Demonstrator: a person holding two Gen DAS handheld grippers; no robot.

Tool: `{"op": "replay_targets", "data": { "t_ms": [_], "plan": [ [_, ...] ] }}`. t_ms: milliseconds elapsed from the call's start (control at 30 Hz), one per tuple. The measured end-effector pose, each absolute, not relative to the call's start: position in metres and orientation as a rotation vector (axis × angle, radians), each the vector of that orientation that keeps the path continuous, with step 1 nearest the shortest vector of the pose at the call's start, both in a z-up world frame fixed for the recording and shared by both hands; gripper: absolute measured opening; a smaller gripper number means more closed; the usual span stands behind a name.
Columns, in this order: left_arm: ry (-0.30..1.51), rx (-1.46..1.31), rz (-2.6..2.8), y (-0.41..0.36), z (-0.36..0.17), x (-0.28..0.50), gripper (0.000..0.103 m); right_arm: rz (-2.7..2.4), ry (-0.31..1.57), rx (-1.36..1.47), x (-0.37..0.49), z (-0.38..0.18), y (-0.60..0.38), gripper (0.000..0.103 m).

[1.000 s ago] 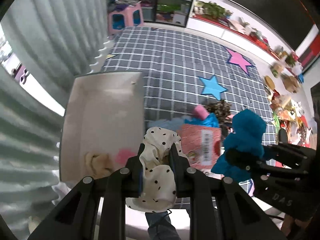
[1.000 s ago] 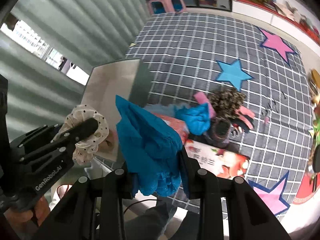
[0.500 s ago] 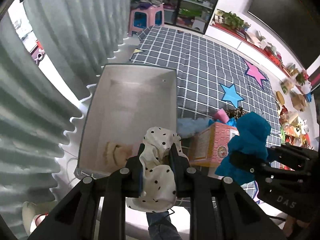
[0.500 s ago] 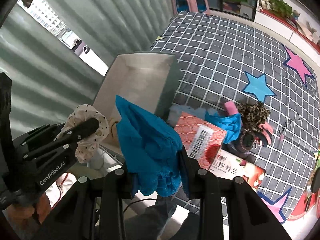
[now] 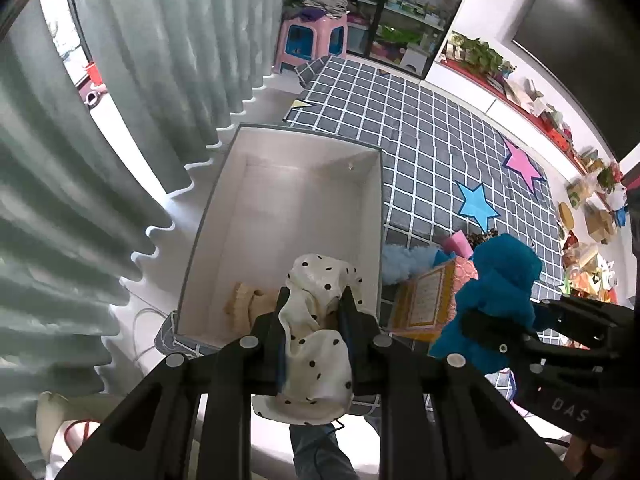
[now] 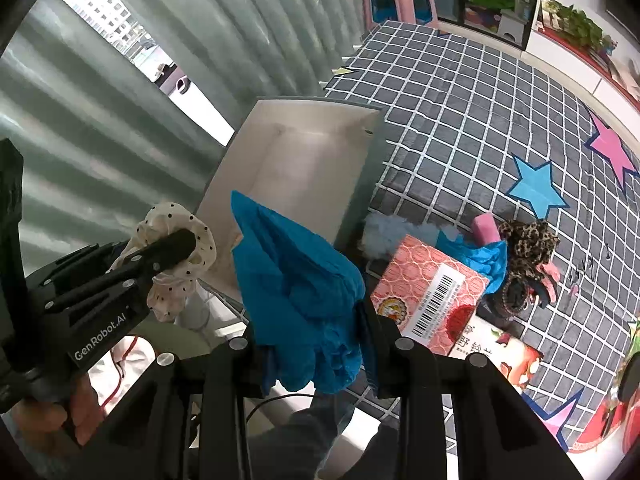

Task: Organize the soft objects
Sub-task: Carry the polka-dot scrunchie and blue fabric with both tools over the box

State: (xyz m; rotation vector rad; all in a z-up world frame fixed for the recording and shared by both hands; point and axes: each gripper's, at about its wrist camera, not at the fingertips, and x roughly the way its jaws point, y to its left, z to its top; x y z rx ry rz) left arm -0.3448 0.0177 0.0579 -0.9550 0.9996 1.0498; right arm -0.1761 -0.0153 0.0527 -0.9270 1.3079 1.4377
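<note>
My left gripper (image 5: 314, 312) is shut on a cream scrunchie with black dots (image 5: 318, 332), held above the near end of a white open box (image 5: 296, 200). The scrunchie also shows in the right wrist view (image 6: 176, 256). My right gripper (image 6: 316, 320) is shut on a blue fuzzy cloth (image 6: 296, 292), held high to the right of the box; it also shows in the left wrist view (image 5: 500, 296). A beige soft item (image 5: 244, 306) lies in the box's near end.
On the grey checked mat (image 6: 460, 100) lie a pale blue fluffy piece (image 6: 384, 232), a red patterned carton (image 6: 432, 288), another blue cloth (image 6: 480, 256), a pink item (image 6: 486, 228) and a leopard scrunchie (image 6: 528, 240). Curtains (image 5: 80, 160) hang left. A pink stool (image 5: 312, 40) stands far back.
Both grippers have risen and drawn back from the floor with their loads still held. The box now shows whole and lies more ahead of the left gripper.
</note>
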Motion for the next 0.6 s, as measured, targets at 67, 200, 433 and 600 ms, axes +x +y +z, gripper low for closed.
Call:
{"op": "replay_targets", "data": {
  "t_ms": [67,200,433,600],
  "plan": [
    [0.996,-0.96,1.054,0.019,0.058,-0.348,0.023,1.441,1.307,-0.934,-0.179,0.052,-0.013,0.034],
    [0.994,-0.97,1.06,0.022,0.056,-0.354,0.023,1.449,1.307,-0.947,-0.183,0.051,-0.009,0.034],
    [0.994,-0.98,1.068,0.027,0.053,-0.358,0.023,1.458,1.304,-0.967,-0.189,0.048,-0.002,0.034],
    [0.995,-0.99,1.072,0.031,0.05,-0.361,0.023,1.459,1.307,-0.973,-0.192,0.047,0.003,0.034]
  ]
}}
